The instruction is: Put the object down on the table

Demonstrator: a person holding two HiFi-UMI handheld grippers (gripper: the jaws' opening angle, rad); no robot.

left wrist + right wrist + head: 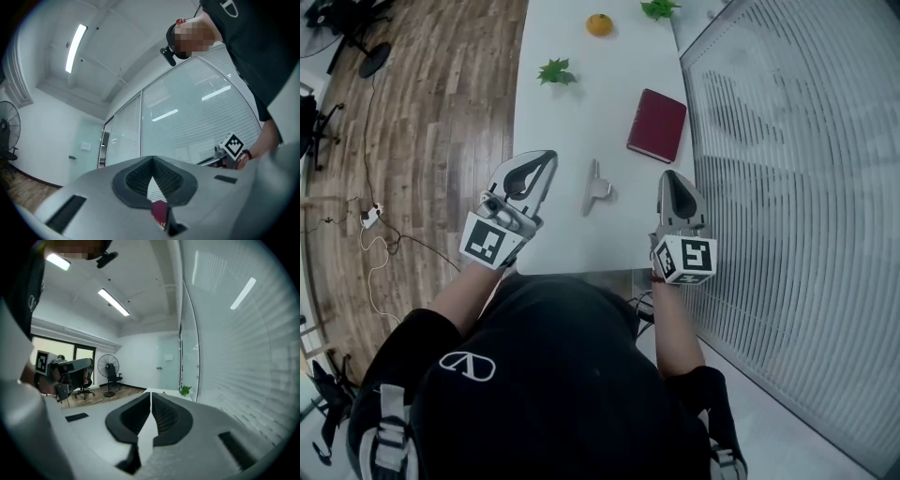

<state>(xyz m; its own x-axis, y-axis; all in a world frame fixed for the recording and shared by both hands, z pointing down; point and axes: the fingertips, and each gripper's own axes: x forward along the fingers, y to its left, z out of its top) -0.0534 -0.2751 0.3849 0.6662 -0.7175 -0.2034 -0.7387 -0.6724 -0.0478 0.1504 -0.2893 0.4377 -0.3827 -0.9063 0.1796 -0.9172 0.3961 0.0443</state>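
Between the jaws of the right gripper (pixel 150 397) nothing is gripped; they are closed tip to tip. The jaws of the left gripper (pixel 153 160) are likewise pressed together and empty. On the table (pixel 572 122), between the two grippers and touched by neither, the metal piece (pixel 596 187) is laid flat. Beyond it a red book (pixel 656 125), a leaf (pixel 556 71) and an orange (pixel 599 24) are seen.
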